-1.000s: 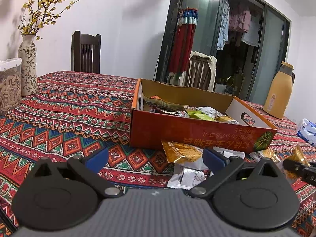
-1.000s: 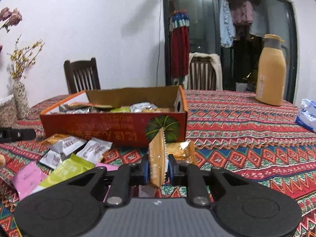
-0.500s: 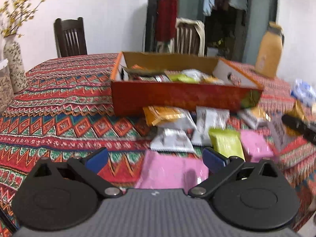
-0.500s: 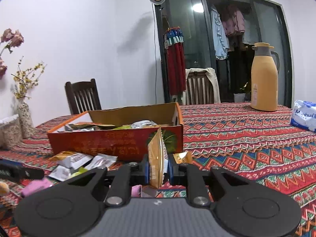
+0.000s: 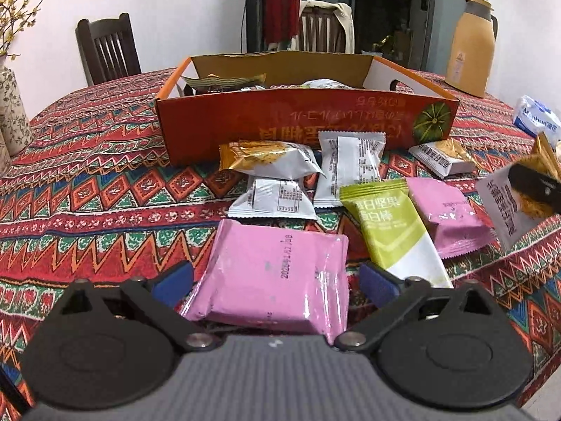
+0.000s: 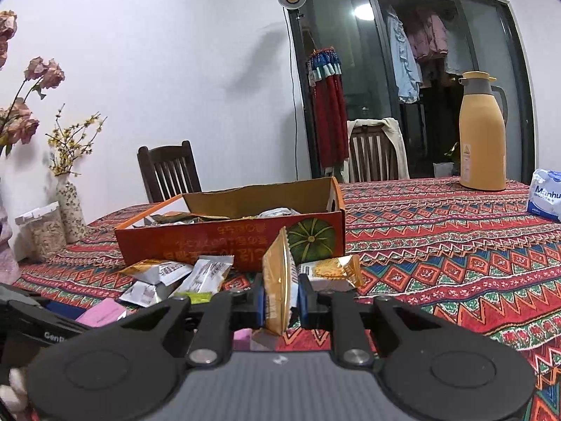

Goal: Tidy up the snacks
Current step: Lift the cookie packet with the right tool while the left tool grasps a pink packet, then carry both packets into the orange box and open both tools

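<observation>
An orange cardboard box [image 5: 305, 122] with several snack packets inside stands on the patterned tablecloth; it also shows in the right wrist view [image 6: 231, 242]. Loose packets lie in front of it: a large pink packet [image 5: 273, 277], a green packet [image 5: 389, 224], a smaller pink one [image 5: 448, 217], white packets [image 5: 350, 165] and gold ones [image 5: 266, 159]. My left gripper [image 5: 275, 282] is open, its fingers on either side of the large pink packet. My right gripper [image 6: 280, 298] is shut on a gold snack packet [image 6: 277, 280], held upright above the table.
A tan thermos jug [image 6: 482, 133] and a white tissue pack [image 6: 547, 193] stand at the right. A vase [image 6: 70, 210] and a jar [image 6: 45, 231] stand at the left. Chairs [image 6: 168, 172] are behind the table.
My left gripper has drawn back and tilted down, so the large pink packet now lies between its open fingers. My right gripper has risen with the gold packet in it.
</observation>
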The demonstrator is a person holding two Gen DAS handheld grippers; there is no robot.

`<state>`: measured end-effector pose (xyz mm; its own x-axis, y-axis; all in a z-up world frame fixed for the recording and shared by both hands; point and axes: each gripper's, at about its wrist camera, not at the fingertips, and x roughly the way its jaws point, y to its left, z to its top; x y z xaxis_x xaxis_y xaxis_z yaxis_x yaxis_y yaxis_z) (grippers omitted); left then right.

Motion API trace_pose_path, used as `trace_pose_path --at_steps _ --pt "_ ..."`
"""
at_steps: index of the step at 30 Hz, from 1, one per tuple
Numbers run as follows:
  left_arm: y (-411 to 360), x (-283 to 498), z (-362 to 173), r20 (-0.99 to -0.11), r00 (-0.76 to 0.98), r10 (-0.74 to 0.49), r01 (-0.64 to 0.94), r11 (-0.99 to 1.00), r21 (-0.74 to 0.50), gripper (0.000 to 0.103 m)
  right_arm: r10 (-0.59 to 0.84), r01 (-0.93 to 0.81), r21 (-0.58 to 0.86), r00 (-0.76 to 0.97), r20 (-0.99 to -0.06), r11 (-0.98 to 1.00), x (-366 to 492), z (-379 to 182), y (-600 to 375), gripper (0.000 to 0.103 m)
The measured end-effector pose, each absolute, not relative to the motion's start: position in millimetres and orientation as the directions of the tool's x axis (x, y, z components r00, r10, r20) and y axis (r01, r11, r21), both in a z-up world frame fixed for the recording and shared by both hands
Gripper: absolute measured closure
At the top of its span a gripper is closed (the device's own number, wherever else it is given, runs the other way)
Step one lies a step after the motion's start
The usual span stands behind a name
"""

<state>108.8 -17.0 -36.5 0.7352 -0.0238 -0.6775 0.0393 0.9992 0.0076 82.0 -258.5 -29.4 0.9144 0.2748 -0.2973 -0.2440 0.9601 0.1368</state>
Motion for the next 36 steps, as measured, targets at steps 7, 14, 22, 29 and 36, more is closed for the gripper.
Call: trace_pose_path --at_steps 7,14,22,29,36 --pt "-16 101 -29 -0.652 0.758 -0.040 0.063 0.998 0.012 0.034 0.282 -0.251 0.138 0.912 -0.299 0.958 80 -29 -255 0.086" --pt "-13 93 -22 -0.628 0.777 -0.043 0.067 0.998 0.015 0.034 0.281 -0.253 0.130 0.913 -0.295 0.959 79 -27 -252 0.086" --pt "-11 95 6 -0.553 0.831 -0.062 0.075 0.997 0.001 0.034 0.268 -0.245 0.117 0.926 -0.264 0.962 87 -14 -251 0.086" --pt "-12 118 36 -0.477 0.876 -0.073 0.079 0.997 -0.008 0.034 0.244 -0.231 0.086 0.944 -0.220 0.969 108 6 -245 0.086" --pt "-16 149 72 -0.393 0.917 -0.064 0.064 0.998 -0.012 0.034 0.239 -0.231 0.073 0.958 -0.159 0.970 143 36 -237 0.086"
